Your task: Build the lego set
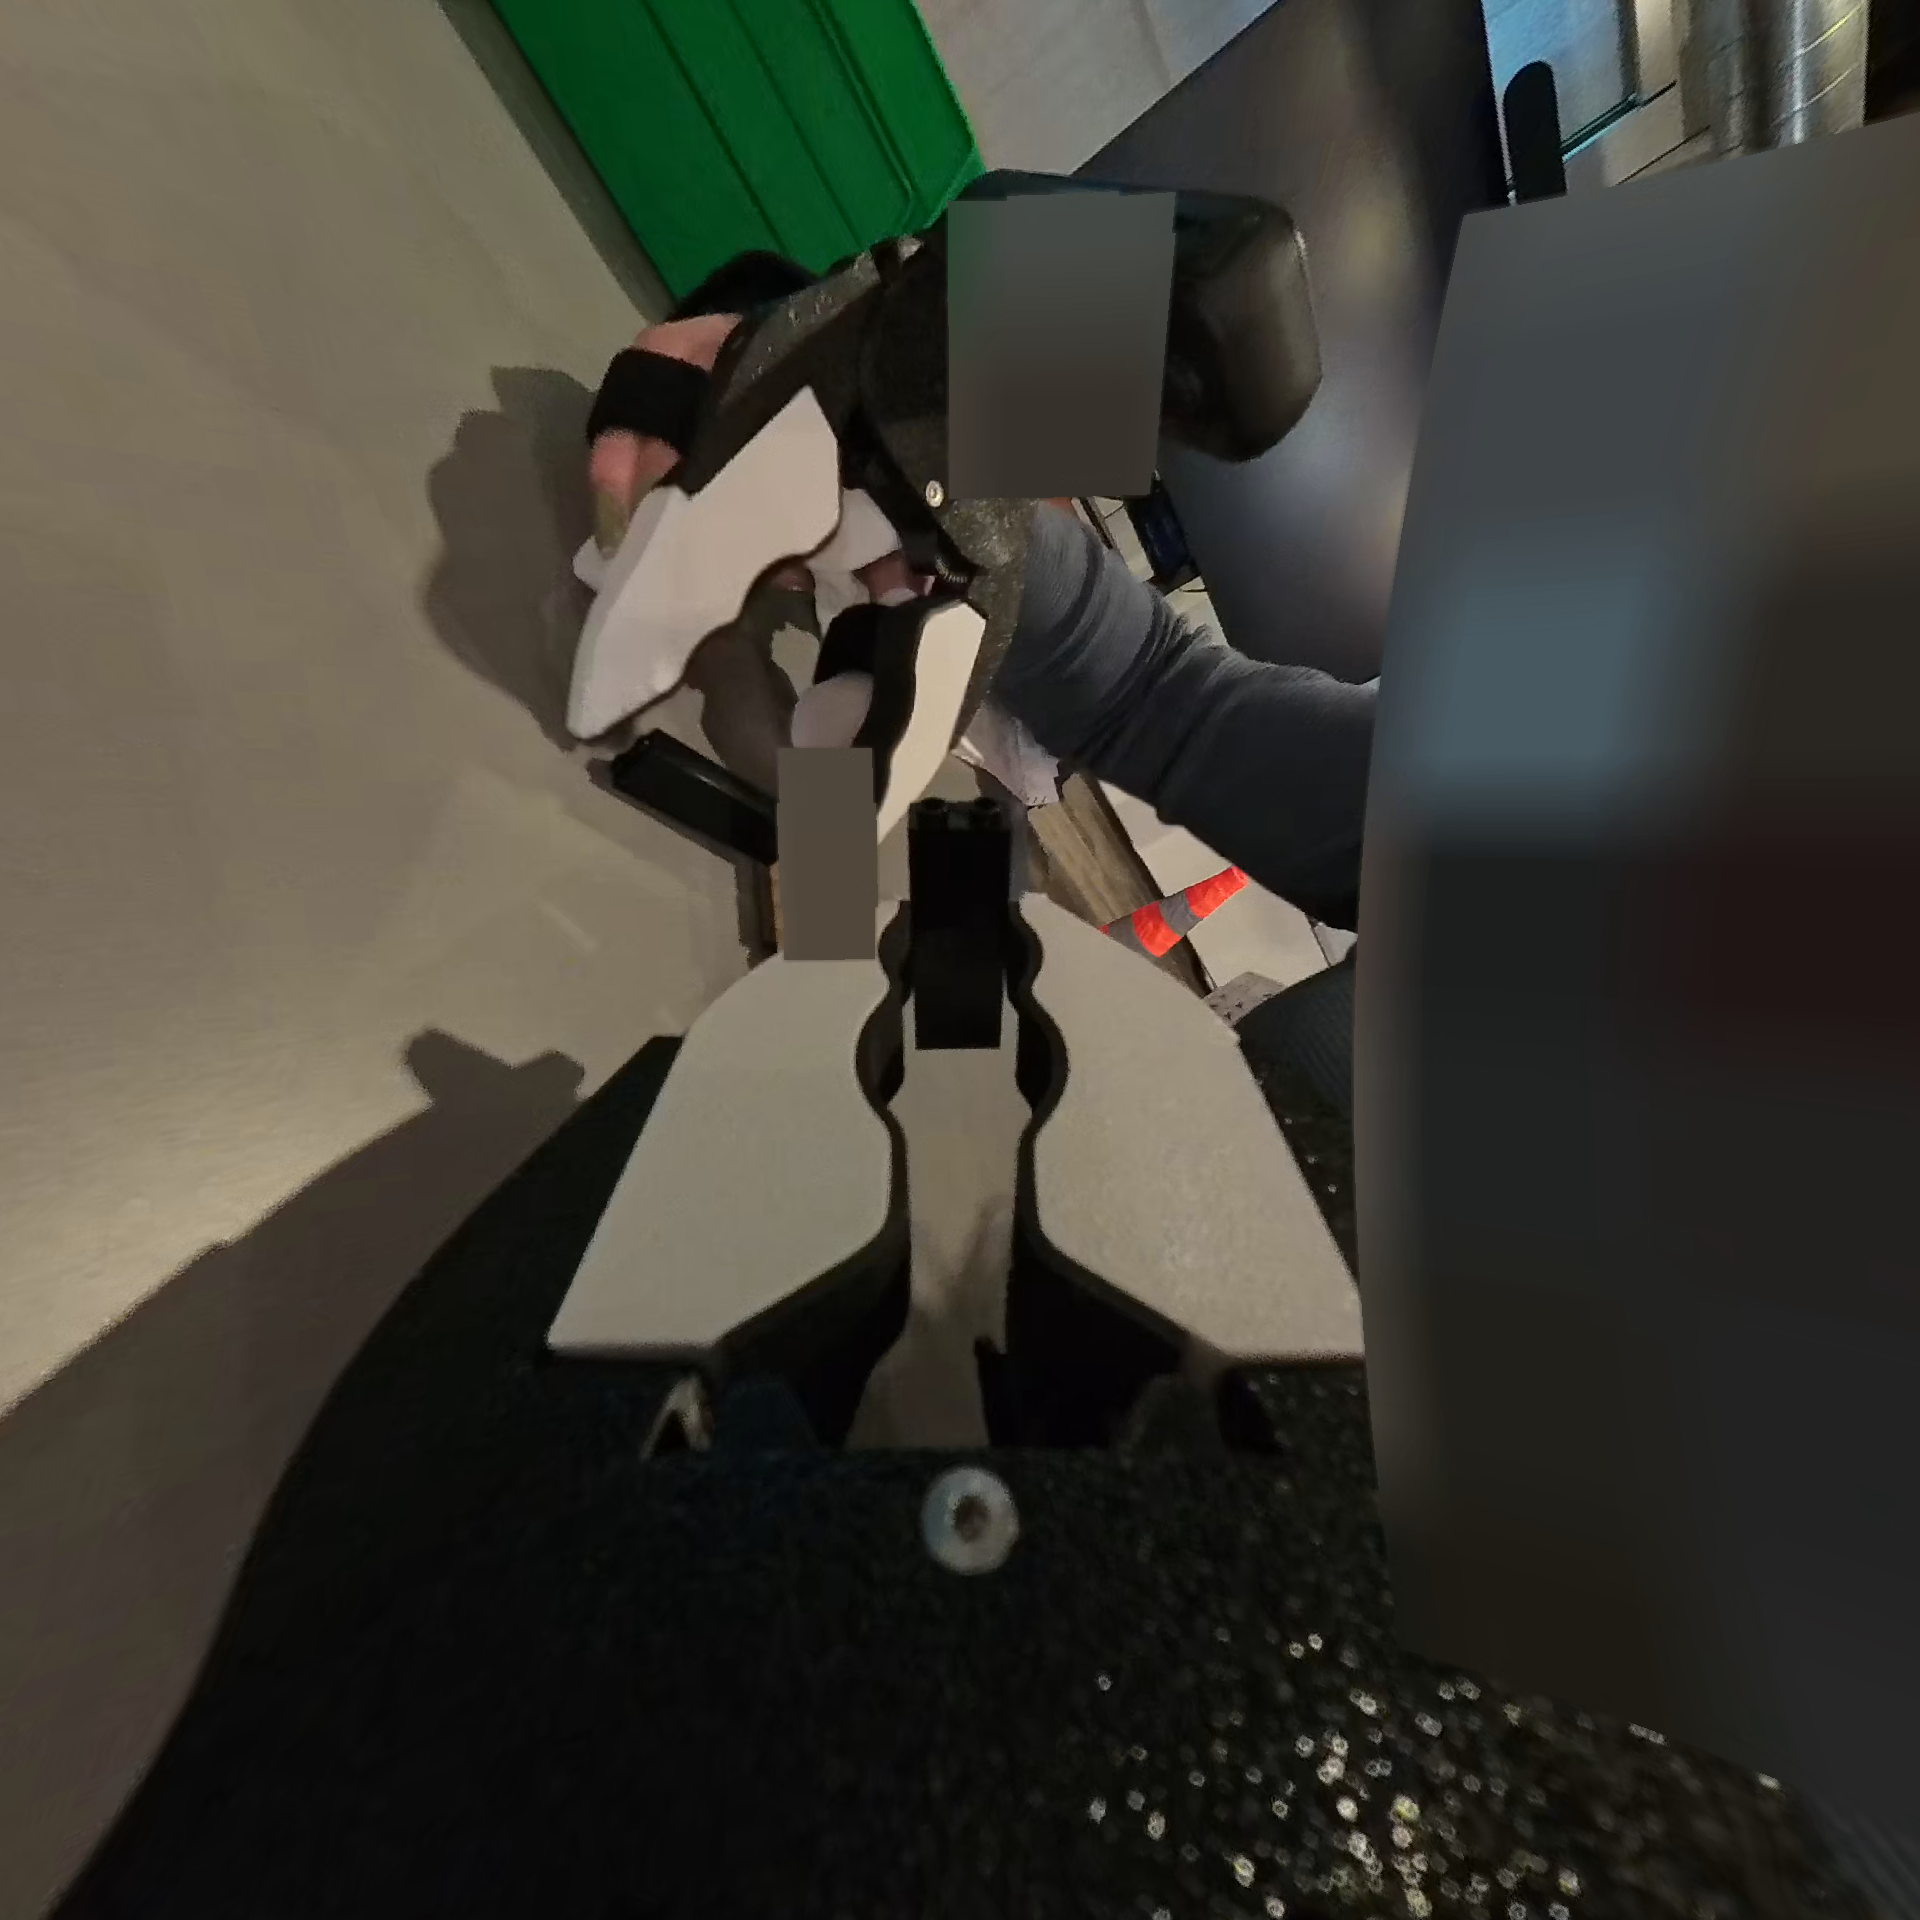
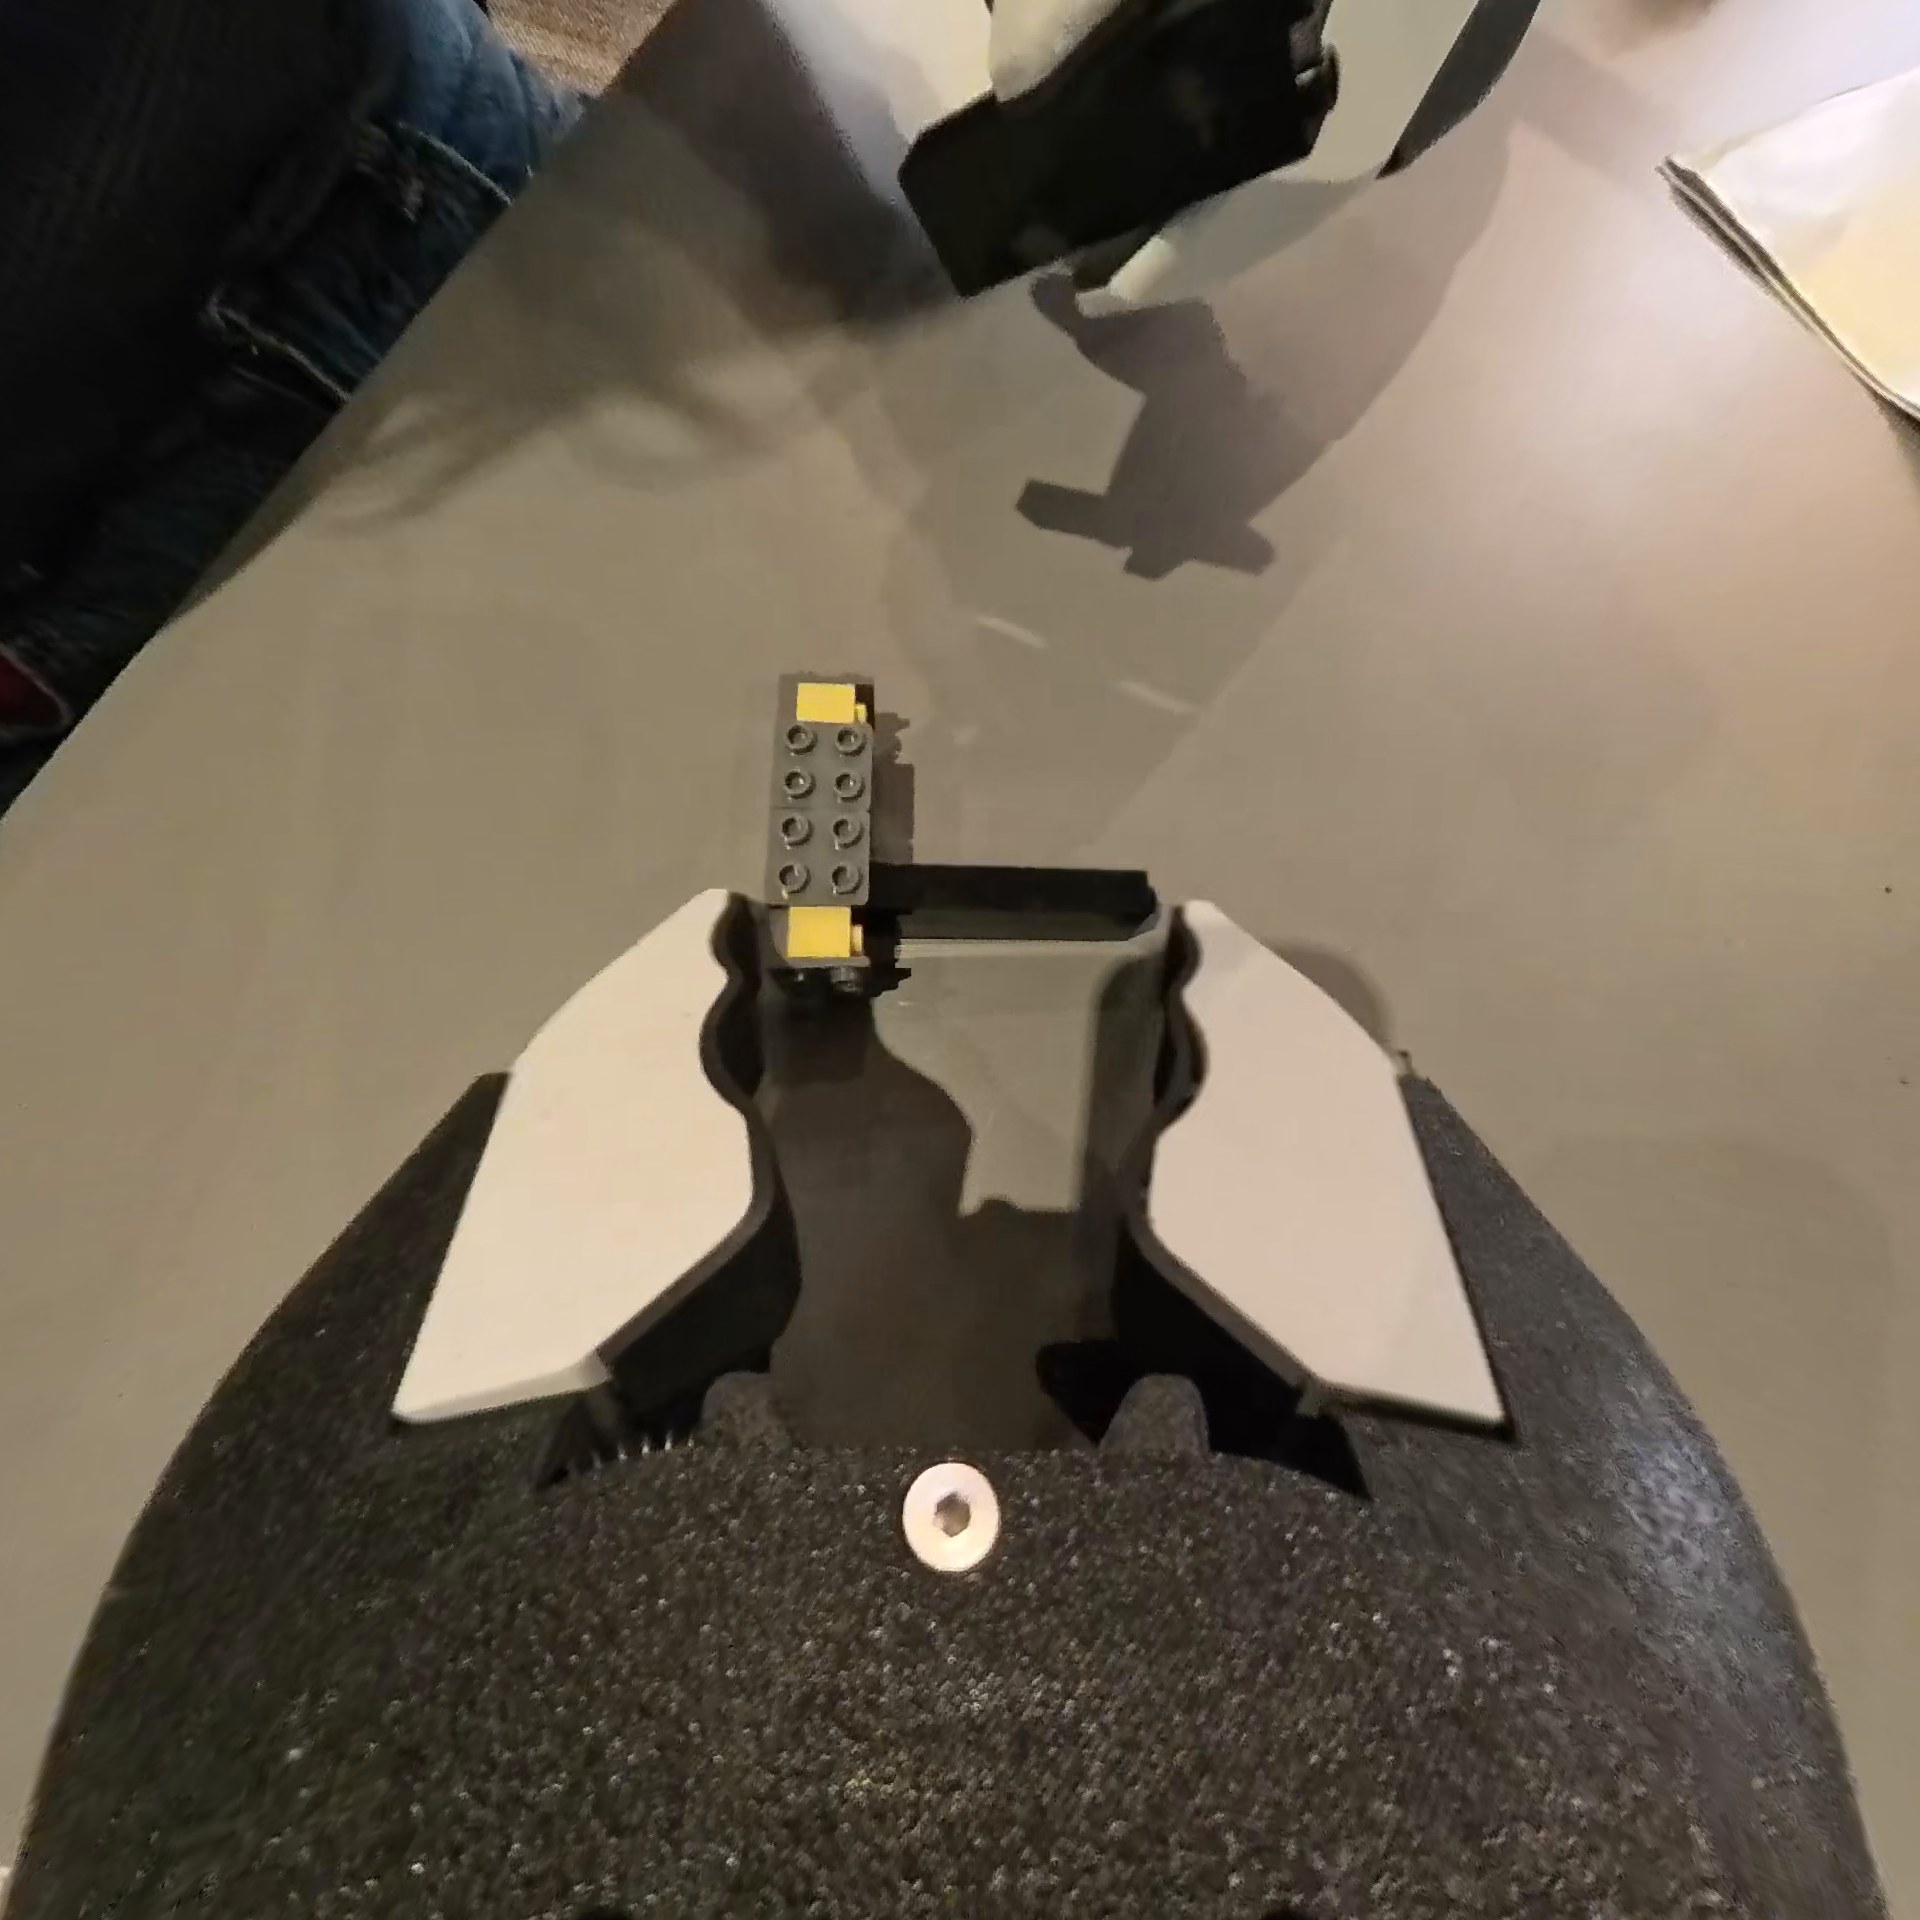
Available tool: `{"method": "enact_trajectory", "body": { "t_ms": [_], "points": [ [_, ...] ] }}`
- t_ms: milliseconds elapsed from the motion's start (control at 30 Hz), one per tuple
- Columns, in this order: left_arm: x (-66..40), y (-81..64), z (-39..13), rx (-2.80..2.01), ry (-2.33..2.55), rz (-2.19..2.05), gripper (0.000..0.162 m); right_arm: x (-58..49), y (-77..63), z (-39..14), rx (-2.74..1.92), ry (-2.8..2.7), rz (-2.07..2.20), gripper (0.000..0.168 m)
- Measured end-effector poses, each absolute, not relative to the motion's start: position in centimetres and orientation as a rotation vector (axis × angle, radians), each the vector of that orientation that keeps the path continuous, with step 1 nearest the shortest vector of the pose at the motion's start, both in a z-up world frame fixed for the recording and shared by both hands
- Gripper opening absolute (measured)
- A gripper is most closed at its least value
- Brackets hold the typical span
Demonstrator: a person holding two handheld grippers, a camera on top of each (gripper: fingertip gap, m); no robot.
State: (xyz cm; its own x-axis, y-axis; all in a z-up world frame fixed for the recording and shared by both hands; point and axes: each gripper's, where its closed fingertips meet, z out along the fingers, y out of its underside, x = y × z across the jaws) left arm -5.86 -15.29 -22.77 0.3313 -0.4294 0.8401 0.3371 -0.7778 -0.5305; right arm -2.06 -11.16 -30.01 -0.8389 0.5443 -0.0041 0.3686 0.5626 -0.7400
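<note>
My left gripper (image 1: pixel 961 940) is shut on a small black brick (image 1: pixel 961 883) that stands up between its fingertips, studs pointing away. My right gripper (image 2: pixel 961 920) is shut on a lego assembly held above the grey table (image 2: pixel 416 727). The assembly has a grey studded plate (image 2: pixel 821 810) with yellow bricks (image 2: pixel 826 701) at both ends and a black beam (image 2: pixel 1018 883) spanning across to the right finger. In the left wrist view the right gripper (image 1: pixel 821 634) is raised just beyond the black brick, held by a hand.
A green bin (image 1: pixel 748 125) stands at the table's far side. White paper (image 2: pixel 1818 229) lies at the right. A person's legs in jeans (image 2: pixel 208 260) are beside the table's left edge. An orange cone (image 1: pixel 1174 914) stands on the floor. The left gripper's body (image 2: pixel 1112 145) hangs above the table. One gripper's finger ends stand about 9 cm off the other's.
</note>
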Motion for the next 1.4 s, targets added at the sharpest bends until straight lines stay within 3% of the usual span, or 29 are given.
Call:
{"method": "enact_trajectory", "body": {
  "t_ms": [167, 300, 700, 1033, 1200, 1400],
  "points": [
    [-5.8, -15.2, -23.0, -1.941, 0.091, -1.531, 0.016, -2.2, -11.4, -30.2, -0.742, -2.596, 1.134, 0.085],
    [-5.6, -15.1, -23.1, -1.933, 0.102, -1.546, 0.017, -2.2, -11.5, -30.0, -0.726, -2.587, 1.154, 0.071],
    [-6.2, -14.4, -22.9, -1.885, 0.089, -1.529, 0.017, -3.6, -10.8, -29.0, -0.743, -2.410, 1.113, 0.069],
    [-7.5, -11.7, -20.5, -1.712, 0.175, -1.365, 0.017, -6.0, -8.3, -25.7, -0.513, -2.017, 0.572, 0.069],
    [-7.5, -11.1, -20.2, -1.634, 0.400, -1.319, 0.017, -6.5, -8.7, -25.5, -0.431, -1.921, 0.475, 0.069],
    [-7.3, -9.4, -21.7, -1.702, 0.343, -1.327, 0.016, -6.8, -8.9, -25.6, -0.445, -1.900, 0.462, 0.069]
  ]
}}
